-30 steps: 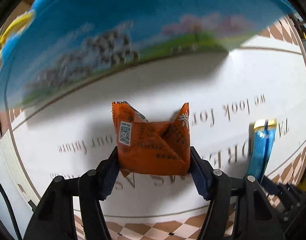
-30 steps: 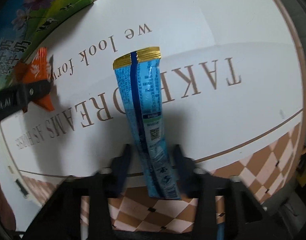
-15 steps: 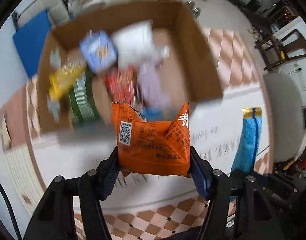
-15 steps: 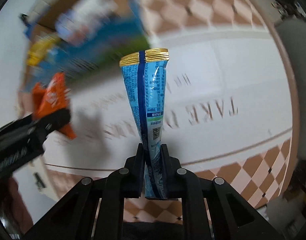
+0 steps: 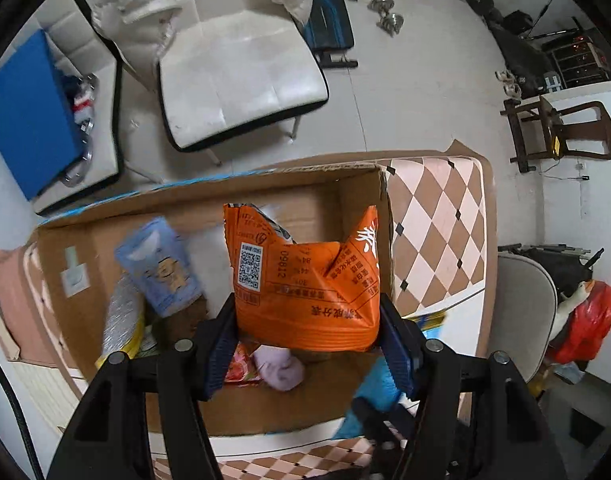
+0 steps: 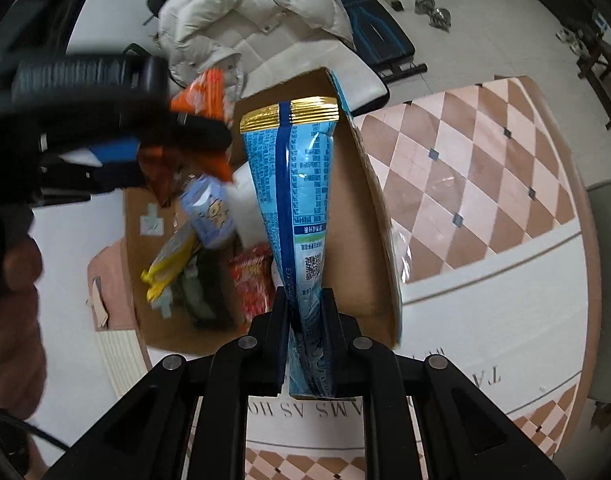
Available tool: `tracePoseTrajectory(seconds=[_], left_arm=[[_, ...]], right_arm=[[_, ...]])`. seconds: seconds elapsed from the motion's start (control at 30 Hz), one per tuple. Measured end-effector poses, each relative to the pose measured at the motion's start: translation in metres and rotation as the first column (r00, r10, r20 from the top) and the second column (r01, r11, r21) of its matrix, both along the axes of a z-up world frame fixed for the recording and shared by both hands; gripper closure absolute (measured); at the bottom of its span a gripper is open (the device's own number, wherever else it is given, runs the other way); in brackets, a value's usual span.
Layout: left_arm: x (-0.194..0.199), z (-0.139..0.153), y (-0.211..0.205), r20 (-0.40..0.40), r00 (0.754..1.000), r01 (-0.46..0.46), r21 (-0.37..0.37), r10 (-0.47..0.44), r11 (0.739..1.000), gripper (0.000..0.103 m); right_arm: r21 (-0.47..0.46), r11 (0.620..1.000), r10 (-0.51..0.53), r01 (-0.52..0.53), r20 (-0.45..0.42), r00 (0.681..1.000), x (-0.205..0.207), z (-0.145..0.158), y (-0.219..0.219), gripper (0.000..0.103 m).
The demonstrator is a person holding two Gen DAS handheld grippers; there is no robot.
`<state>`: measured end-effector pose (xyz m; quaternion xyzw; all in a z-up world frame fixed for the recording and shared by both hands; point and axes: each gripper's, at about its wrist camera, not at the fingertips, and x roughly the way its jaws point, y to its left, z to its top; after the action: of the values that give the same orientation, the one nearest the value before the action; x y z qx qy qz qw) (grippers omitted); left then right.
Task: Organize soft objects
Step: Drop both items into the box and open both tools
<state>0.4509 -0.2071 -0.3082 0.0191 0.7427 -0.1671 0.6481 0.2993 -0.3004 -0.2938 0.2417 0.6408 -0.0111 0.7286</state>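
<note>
My left gripper (image 5: pixel 307 320) is shut on an orange snack packet (image 5: pixel 305 280) and holds it above the open cardboard box (image 5: pixel 289 184). My right gripper (image 6: pixel 305 312) is shut on a long blue packet with a gold top (image 6: pixel 297 208), upright over the box's right wall (image 6: pixel 369 216). The left gripper with the orange packet (image 6: pixel 201 96) also shows blurred in the right wrist view, over the box. Inside the box lie a light blue packet (image 5: pixel 157 268), a yellow packet (image 6: pixel 169 264), a red packet (image 6: pixel 251 280) and a purple soft item (image 5: pixel 279 366).
The box stands on a table with a white and brown checkered cloth (image 5: pixel 437 232). Beyond the table are a white cushioned chair (image 5: pixel 237 72) with a white padded jacket (image 6: pixel 249 12), a blue panel (image 5: pixel 25 120), a wooden chair (image 5: pixel 561 132) and a red bag (image 5: pixel 585 328).
Both grippers have risen from just above the tablecloth and moved over the open box, each still holding its packet. The right gripper closed on the blue packet.
</note>
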Motion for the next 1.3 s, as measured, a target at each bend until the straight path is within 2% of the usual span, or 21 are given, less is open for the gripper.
tracePoseTrajectory(seconds=[0.23, 0.33, 0.4, 0.43, 0.47, 0.53, 0.6, 0.67, 0.8, 0.93, 1.0, 1.13, 1.3], left_arm=[[0.016, -0.048, -0.02, -0.105, 0.994, 0.026, 0.048, -0.021, 0.999, 0.039], [0.021, -0.057, -0.019, -0.142, 0.99, 0.005, 0.021, -0.002, 1.0, 0.034], [0.025, -0.056, -0.017, -0.138, 0.99, 0.001, -0.004, -0.001, 1.0, 0.03], [0.027, -0.053, -0.015, -0.121, 0.993, -0.005, 0.001, 0.005, 1.0, 0.028], [0.028, -0.051, -0.014, -0.114, 0.993, -0.008, 0.002, 0.008, 1.0, 0.021], [0.03, -0.046, -0.009, -0.1, 0.995, -0.014, -0.005, 0.014, 1.0, 0.017], [0.028, -0.042, -0.004, -0.087, 0.996, -0.016, 0.004, 0.016, 1.0, 0.017], [0.026, -0.037, 0.001, -0.066, 0.998, -0.014, 0.015, 0.015, 1.0, 0.017], [0.011, -0.022, 0.021, 0.003, 1.0, -0.017, 0.036, 0.017, 0.999, 0.004], [-0.012, -0.008, 0.053, 0.102, 0.993, -0.058, 0.045, 0.054, 0.997, 0.004], [-0.031, 0.0, 0.073, 0.149, 0.986, -0.083, 0.044, 0.075, 0.996, 0.003], [-0.073, 0.012, 0.106, 0.247, 0.965, -0.119, 0.094, 0.093, 0.988, 0.002], [-0.122, 0.018, 0.141, 0.319, 0.941, -0.166, 0.134, 0.116, 0.977, 0.002]], right_arm=[[-0.008, 1.0, -0.001, 0.0, -0.071, 0.998, 0.018, -0.04, -0.004, 0.087], [-0.008, 1.0, 0.012, -0.013, -0.092, 0.996, 0.025, -0.052, -0.005, 0.087], [-0.011, 0.999, 0.029, -0.03, -0.117, 0.993, 0.029, -0.058, -0.004, 0.085], [-0.011, 0.999, 0.041, -0.043, -0.12, 0.992, 0.031, -0.06, -0.002, 0.081], [-0.017, 0.998, 0.05, -0.052, -0.123, 0.991, 0.032, -0.061, -0.001, 0.075], [-0.036, 0.997, 0.067, -0.072, -0.122, 0.99, 0.032, -0.059, 0.002, 0.045], [-0.056, 0.995, 0.078, -0.085, -0.11, 0.991, 0.032, -0.056, 0.004, 0.035], [-0.066, 0.994, 0.082, -0.09, -0.112, 0.99, 0.033, -0.053, 0.005, 0.032], [-0.096, 0.989, 0.105, -0.115, -0.1, 0.989, 0.031, -0.046, 0.008, 0.012], [-0.173, 0.971, 0.152, -0.164, -0.085, 0.985, 0.019, -0.036, 0.017, 0.0], [-0.199, 0.965, 0.158, -0.17, -0.073, 0.985, 0.01, -0.031, 0.021, 0.0], [-0.233, 0.961, 0.144, -0.15, -0.042, 0.989, -0.011, -0.023, 0.024, 0.0], [-0.303, 0.942, 0.152, -0.146, -0.004, 0.988, -0.035, -0.014, 0.032, 0.0]])
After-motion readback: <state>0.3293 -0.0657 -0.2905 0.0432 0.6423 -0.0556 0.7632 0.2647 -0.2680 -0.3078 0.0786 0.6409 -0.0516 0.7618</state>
